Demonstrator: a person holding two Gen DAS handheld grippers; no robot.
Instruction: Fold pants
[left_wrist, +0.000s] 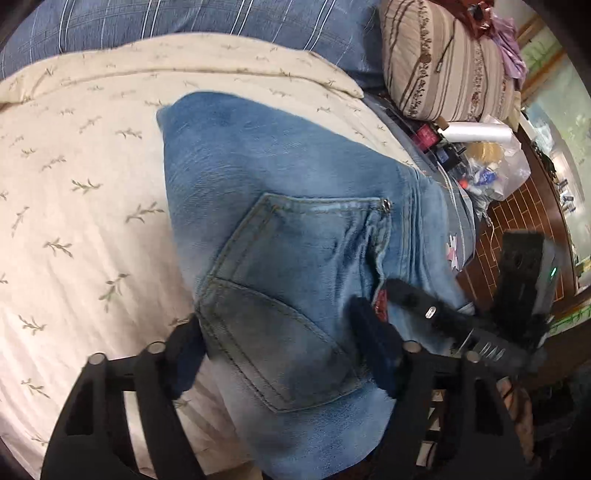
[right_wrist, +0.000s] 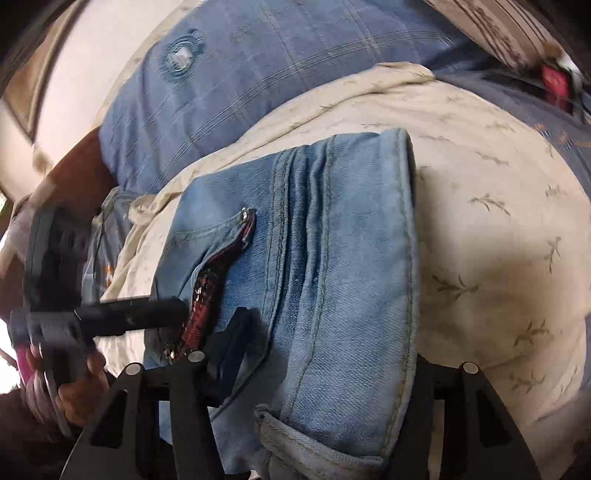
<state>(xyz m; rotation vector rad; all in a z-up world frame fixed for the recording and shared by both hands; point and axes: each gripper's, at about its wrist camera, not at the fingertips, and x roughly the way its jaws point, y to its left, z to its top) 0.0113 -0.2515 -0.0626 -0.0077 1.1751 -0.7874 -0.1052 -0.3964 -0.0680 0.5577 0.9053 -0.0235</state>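
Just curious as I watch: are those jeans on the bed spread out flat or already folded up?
Folded. The jeans lie as a short, thick bundle on the cream sheet, with a rounded doubled edge at the far end.

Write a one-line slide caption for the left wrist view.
Left gripper straddles the back pocket of folded blue jeans on a leaf-print bedsheet, right gripper alongside.

Cream leaf-print sheet (left_wrist: 92, 177), blue plaid quilt (left_wrist: 192, 22), striped pillow (left_wrist: 443, 62), clear bag (left_wrist: 495, 166), contents unclear.
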